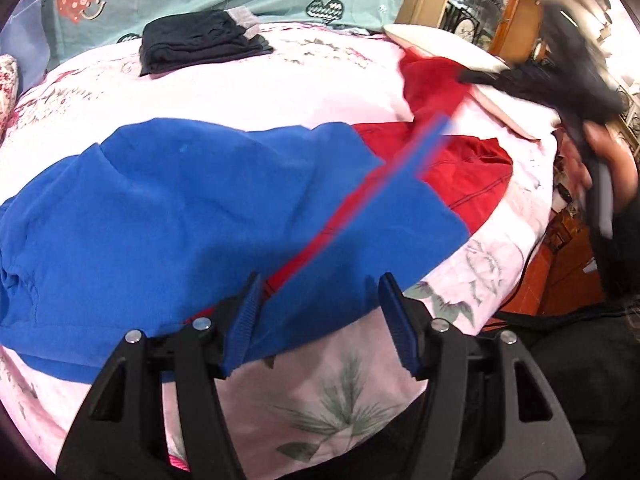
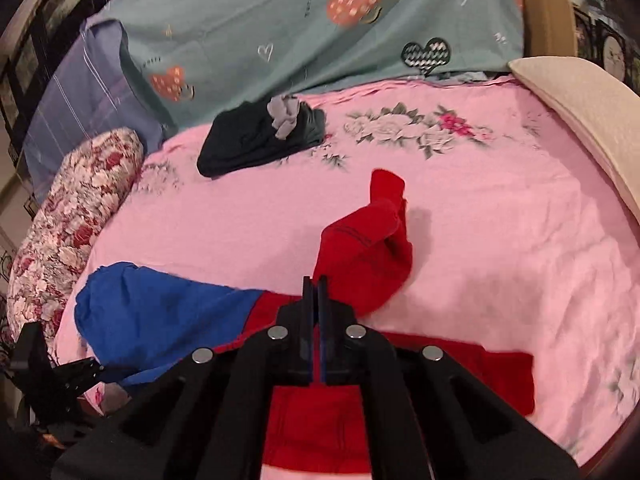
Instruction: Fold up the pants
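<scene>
Pinching the red pants (image 2: 362, 264) in my right gripper (image 2: 315, 284), fingers clenched.
My left gripper (image 1: 318, 292) is hanging released over the blue cloth (image 1: 180, 208) overlapping them.

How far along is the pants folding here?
Done: one dark folded garment sits at the far side of the bed. In hand: the right gripper is shut on the red pants, lifting part of them. The left gripper is open over the blue garment. Left: red and blue both lie unfolded.

Pink floral bedsheet (image 2: 480, 240), teal heart-print cover (image 2: 304, 20), floral bolster (image 2: 72, 208)
</scene>
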### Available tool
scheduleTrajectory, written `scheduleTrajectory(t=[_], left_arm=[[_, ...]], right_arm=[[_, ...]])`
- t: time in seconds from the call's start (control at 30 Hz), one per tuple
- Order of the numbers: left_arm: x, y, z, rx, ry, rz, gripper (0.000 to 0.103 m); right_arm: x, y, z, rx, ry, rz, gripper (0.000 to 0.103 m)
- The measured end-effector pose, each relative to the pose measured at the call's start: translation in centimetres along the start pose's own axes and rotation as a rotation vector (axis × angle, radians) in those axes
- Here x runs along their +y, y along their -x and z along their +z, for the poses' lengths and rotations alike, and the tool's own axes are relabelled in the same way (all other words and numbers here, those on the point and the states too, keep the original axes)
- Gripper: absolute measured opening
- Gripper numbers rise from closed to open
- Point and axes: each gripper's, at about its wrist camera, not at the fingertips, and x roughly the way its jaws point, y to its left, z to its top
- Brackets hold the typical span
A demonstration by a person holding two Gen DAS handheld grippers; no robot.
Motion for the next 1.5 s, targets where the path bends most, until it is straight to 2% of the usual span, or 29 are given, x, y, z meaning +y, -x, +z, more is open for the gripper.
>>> scheduleTrajectory(t=[0.1,0.13,0.2,0.27,0.3,0.37,0.4,0.43,0.47,0.63,0.67,0.7,0.73,0.77,0.83,0.93,1.0,1.07,1.17,1.23,1.3,1.33,1.37,1.4,1.43,1.5], left_arm=[[-0.1,-0.1,-0.1,0.004,-0.001,-0.012,0.061],[-0.1,-0.2,-0.1,0.008,0.000,-0.012,0.061],[0.0,-0.5,0.0,0.016,0.001,-0.008,0.061],[-0.2,-0.5,-0.1,0.018,-0.004,0.000,0.061],[-0.3,-0.4,-0.2,0.017,-0.009,0.005,0.061],[-0.3,-0.1,-0.3,0.012,-0.005,0.008,0.061],[-0.2,0.0,-0.4,0.010,0.002,0.008,0.061],[-0.1,0.0,-0.4,0.007,0.009,0.008,0.061],[0.1,0.0,-0.5,0.007,0.020,0.010,0.061],[0.2,-0.1,-0.4,0.007,0.033,0.016,0.061],[0.3,-0.2,-0.4,0.008,0.037,0.018,0.061],[0.4,-0.3,-0.4,0.011,0.041,0.017,0.061],[0.4,-0.4,-0.4,0.012,0.043,0.016,0.061],[0.5,-0.4,-0.3,0.011,0.044,0.016,0.060],[0.5,-0.1,-0.3,0.006,0.048,0.022,0.056],[0.9,0.2,-0.4,0.006,0.068,0.019,0.051],[0.9,0.4,-0.4,0.007,0.070,0.017,0.051],[0.8,0.3,-0.4,0.010,0.062,0.016,0.051],[0.9,0.0,-0.6,0.018,0.060,0.013,0.051],[0.8,0.2,-0.6,0.020,0.055,0.013,0.051],[0.6,1.0,-0.7,0.020,0.046,0.000,0.051],[0.5,1.4,-0.6,0.017,0.044,-0.014,0.051],[0.4,2.1,-0.5,0.008,0.042,-0.034,0.052],[0.3,2.6,-0.3,-0.007,0.036,-0.038,0.053],[0.2,3.3,-0.1,-0.032,0.029,-0.027,0.054],[0.2,3.4,0.4,-0.053,0.030,-0.013,0.058]], right_arm=[[-1.9,1.3,-5.7,-0.012,-0.083,-0.044,0.001],[-1.9,1.3,-5.7,-0.012,-0.083,-0.044,0.001],[-3.5,0.2,-9.4,0.021,-0.164,-0.050,0.002],[-3.5,0.1,-9.9,0.028,-0.172,-0.050,0.007],[-3.6,0.5,-9.9,0.021,-0.177,-0.046,0.014],[-3.5,2.4,-8.9,-0.055,-0.173,-0.047,0.037],[-3.7,3.5,-8.1,-0.106,-0.169,-0.076,0.059],[-4.1,4.0,-7.5,-0.125,-0.170,-0.098,0.076],[-4.8,4.3,-6.6,-0.134,-0.182,-0.128,0.078],[-8.3,2.4,-4.3,-0.087,-0.278,-0.149,0.077],[-8.8,1.4,-4.2,-0.053,-0.296,-0.137,0.072],[-9.3,-0.1,-4.2,-0.003,-0.315,-0.113,0.040],[-9.4,-1.5,-4.3,0.044,-0.323,-0.075,0.016],[-9.4,-2.8,-4.4,0.084,-0.327,-0.043,0.016],[-8.9,-2.2,-4.4,0.036,-0.305,-0.038,0.015],[-7.5,1.1,-3.8,-0.052,-0.252,-0.033,0.014],[-6.9,3.1,-4.0,-0.073,-0.236,-0.031,0.015],[-7.1,3.5,-4.9,-0.050,-0.240,-0.053,0.015],[-8.9,1.2,-7.2,0.044,-0.288,-0.083,0.015],[-9.6,0.5,-7.9,0.046,-0.303,-0.066,0.017],[-9.4,1.1,-7.5,0.035,-0.293,-0.068,0.025],[-9.3,1.5,-7.2,0.023,-0.289,-0.073,0.036],[-9.2,2.0,-6.9,0.004,-0.278,-0.114,0.045],[-9.2,2.5,-6.6,-0.011,-0.271,-0.157,0.061],[-9.4,3.0,-6.5,-0.035,-0.272,-0.190,0.071],[-10.2,3.5,-6.4,-0.061,-0.296,-0.196,0.074]])
